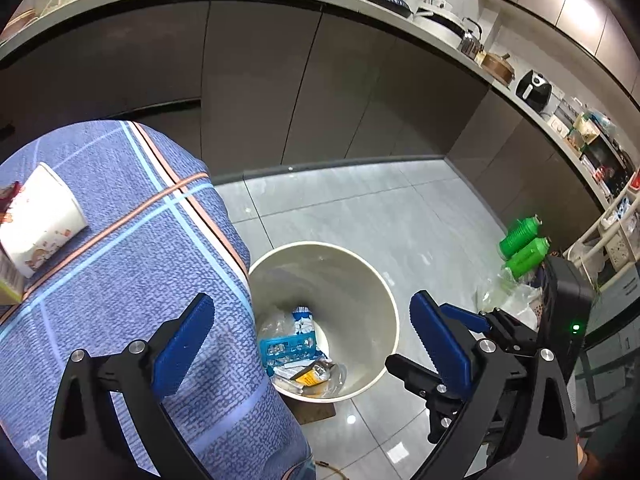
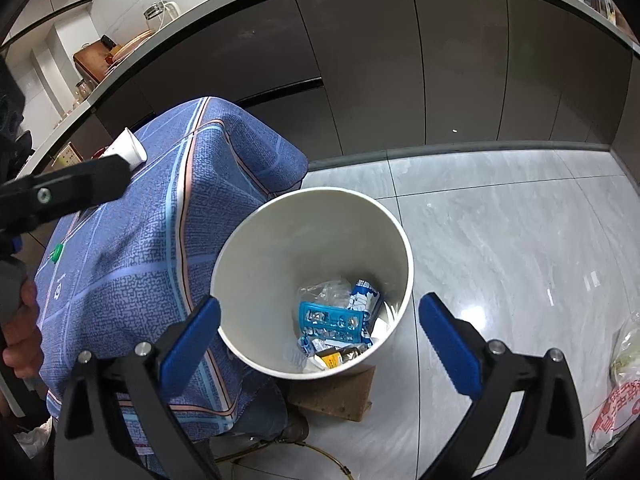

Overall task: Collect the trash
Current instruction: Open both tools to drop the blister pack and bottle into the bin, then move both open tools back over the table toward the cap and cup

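A white trash bin point(image 1: 372, 280) point(image 2: 256, 240) stands on the floor beside a table with a blue cloth point(image 1: 120, 240) point(image 2: 140, 240). In the bin lie a blue plastic tray point(image 1: 286, 346) point(image 2: 330, 320), wrappers and clear plastic. My left gripper point(image 1: 312, 344) is open and empty, over the table's edge and the bin. My right gripper point(image 2: 320, 336) is open and empty above the bin; it also shows in the left wrist view point(image 1: 460, 344). A white paper cup point(image 1: 40, 220) point(image 2: 128, 148) lies on its side on the cloth.
Dark kitchen cabinets point(image 1: 260, 80) with a cluttered counter run behind. Green bottles point(image 1: 522, 246) and plastic bags point(image 2: 624, 380) sit on the grey tiled floor at the right. A brown board point(image 2: 336, 396) lies under the bin. A small green item point(image 2: 56, 252) is on the cloth.
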`<state>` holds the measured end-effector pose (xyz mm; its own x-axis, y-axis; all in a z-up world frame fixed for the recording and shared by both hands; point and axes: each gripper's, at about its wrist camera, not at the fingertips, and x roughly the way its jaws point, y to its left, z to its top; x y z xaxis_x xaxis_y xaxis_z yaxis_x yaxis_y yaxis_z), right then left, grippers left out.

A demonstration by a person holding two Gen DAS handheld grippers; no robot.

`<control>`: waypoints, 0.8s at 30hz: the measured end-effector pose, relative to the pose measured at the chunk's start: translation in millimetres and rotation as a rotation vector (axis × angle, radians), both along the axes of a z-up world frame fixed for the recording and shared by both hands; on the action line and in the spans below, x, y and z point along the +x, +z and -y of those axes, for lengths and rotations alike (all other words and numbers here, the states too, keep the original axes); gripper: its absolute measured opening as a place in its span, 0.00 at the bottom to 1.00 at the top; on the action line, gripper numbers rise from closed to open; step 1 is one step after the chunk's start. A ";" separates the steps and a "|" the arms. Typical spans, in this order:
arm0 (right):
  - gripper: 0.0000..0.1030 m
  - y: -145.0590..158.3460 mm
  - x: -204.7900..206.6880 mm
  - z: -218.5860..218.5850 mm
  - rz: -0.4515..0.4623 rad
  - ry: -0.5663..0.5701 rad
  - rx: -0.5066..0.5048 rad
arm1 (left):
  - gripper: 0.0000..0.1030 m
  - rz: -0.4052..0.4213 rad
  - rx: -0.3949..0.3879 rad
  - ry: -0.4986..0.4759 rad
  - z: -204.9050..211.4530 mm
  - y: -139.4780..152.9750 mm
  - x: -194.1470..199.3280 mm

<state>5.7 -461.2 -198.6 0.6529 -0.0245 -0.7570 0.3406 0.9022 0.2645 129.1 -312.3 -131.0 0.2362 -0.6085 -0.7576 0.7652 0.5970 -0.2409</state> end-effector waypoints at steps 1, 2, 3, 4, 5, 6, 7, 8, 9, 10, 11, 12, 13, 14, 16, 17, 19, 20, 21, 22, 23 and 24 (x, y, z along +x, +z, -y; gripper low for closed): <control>0.97 1.5 -0.4 -0.5 0.000 0.000 -0.001 | 0.92 0.002 -0.005 0.006 -4.0 2.8 0.6; 0.97 3.7 -0.6 -1.6 0.000 0.001 -0.003 | 0.92 0.004 -0.011 0.013 -7.5 5.8 0.1; 0.97 5.1 -0.9 -2.1 0.000 0.002 -0.006 | 0.92 0.010 -0.017 0.020 -13.8 9.0 -0.4; 0.97 6.8 -1.0 -3.2 0.001 0.003 -0.009 | 0.92 0.018 -0.016 0.030 -17.5 11.5 -3.4; 0.97 8.8 -0.9 -5.1 0.001 0.006 -0.012 | 0.92 0.027 -0.014 0.039 -20.5 14.5 -4.1; 0.97 10.8 -0.4 -6.7 0.001 0.008 -0.013 | 0.92 0.040 -0.014 0.050 -25.6 17.4 -5.6; 0.97 12.6 -0.3 -8.2 0.004 0.011 -0.013 | 0.92 0.052 -0.011 0.063 -29.6 20.4 -7.9; 0.97 15.0 0.6 -10.1 0.007 0.016 -0.013 | 0.92 0.062 -0.007 0.073 -33.9 23.1 -8.7; 0.97 16.8 0.8 -12.1 0.008 0.019 -0.013 | 0.92 0.074 -0.004 0.084 -38.1 26.3 -11.7; 0.97 19.6 1.3 -14.7 0.010 0.023 -0.013 | 0.92 0.086 0.002 0.094 -42.4 29.1 -14.7; 0.97 21.1 1.6 -16.2 0.012 0.026 -0.013 | 0.92 0.097 0.009 0.102 -47.4 31.2 -16.3; 0.97 23.7 2.1 -18.6 0.016 0.032 -0.012 | 0.92 0.108 0.017 0.110 -52.7 33.3 -17.6; 0.97 25.6 2.4 -20.1 0.019 0.037 -0.013 | 0.92 0.117 0.024 0.117 -57.6 35.5 -18.7; 0.97 29.2 2.6 -23.4 0.026 0.043 -0.018 | 0.92 0.124 0.028 0.125 -63.1 37.6 -20.2; 0.97 35.3 3.1 -28.9 0.035 0.055 -0.028 | 0.92 0.140 0.030 0.147 -77.5 43.4 -24.5; 0.97 38.2 3.8 -31.7 0.038 0.061 -0.032 | 0.92 0.144 0.029 0.158 -84.6 45.2 -25.0; 0.97 44.8 4.6 -38.0 0.046 0.075 -0.047 | 0.92 0.150 0.026 0.188 -100.9 50.3 -27.6; 0.97 50.1 5.0 -42.8 0.054 0.086 -0.058 | 0.92 0.150 0.023 0.205 -110.1 52.6 -28.2; 0.97 54.1 5.2 -46.2 0.061 0.094 -0.063 | 0.92 0.150 0.021 0.222 -119.9 54.4 -29.4; 0.97 57.4 5.4 -49.1 0.066 0.100 -0.067 | 0.92 0.149 0.019 0.242 -130.2 55.4 -30.0; 0.97 63.1 5.5 -53.4 0.078 0.109 -0.070 | 0.92 0.149 0.020 0.262 -139.3 56.8 -30.0; 0.97 67.9 5.9 -57.3 0.088 0.118 -0.074 | 0.92 0.148 0.023 0.286 -151.2 57.6 -30.5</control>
